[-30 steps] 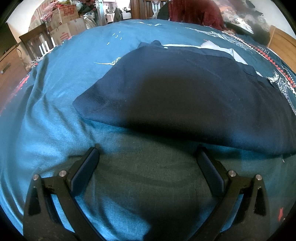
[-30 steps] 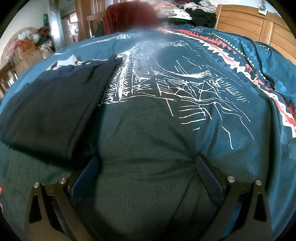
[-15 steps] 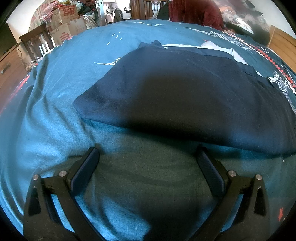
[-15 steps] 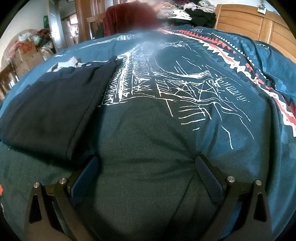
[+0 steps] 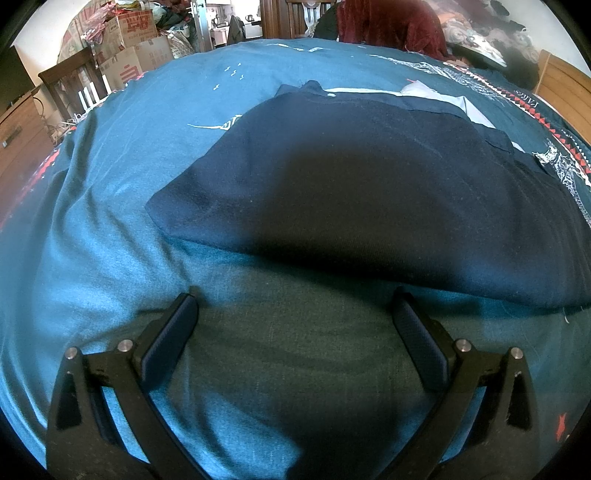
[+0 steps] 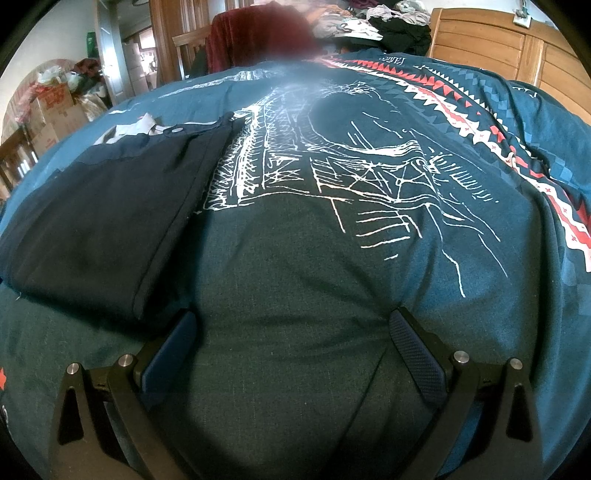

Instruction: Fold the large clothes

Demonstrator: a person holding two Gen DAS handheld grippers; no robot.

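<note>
**Supervisor:** How far along are you with the folding?

**Operator:** By my reading, well along. The navy garment [image 5: 369, 192] lies flat on the bed [image 5: 110, 155], folded into a rough rectangle with a doubled edge on its right side. It sits on the teal patterned bedspread, nearer the bed's left edge than the right. A pale lining or collar [image 5: 436, 96] shows at its far end. I judge that one more fold across may be left, or simply tidying; I cannot tell how many layers are already stacked.

**Supervisor:** And the tools?

**Operator:** My left gripper [image 5: 295, 314] is spread wide and empty, hovering over bare bedspread just short of the garment's near edge. My right gripper [image 6: 293, 328] is likewise released, grasping nothing, with its left finger [image 6: 170, 343] close beside the garment's near right corner.

**Supervisor:** Count what you see, left to right.

**Operator:** Cardboard boxes [image 5: 133, 40] stacked beyond the bed's far left corner, at least two. One navy garment. One dark red cloth [image 6: 258, 40] draped past the far edge. A heap of loose clothes [image 6: 384, 22], too jumbled to count. One wooden headboard [image 6: 491, 48] at the right. Two grippers.
</note>
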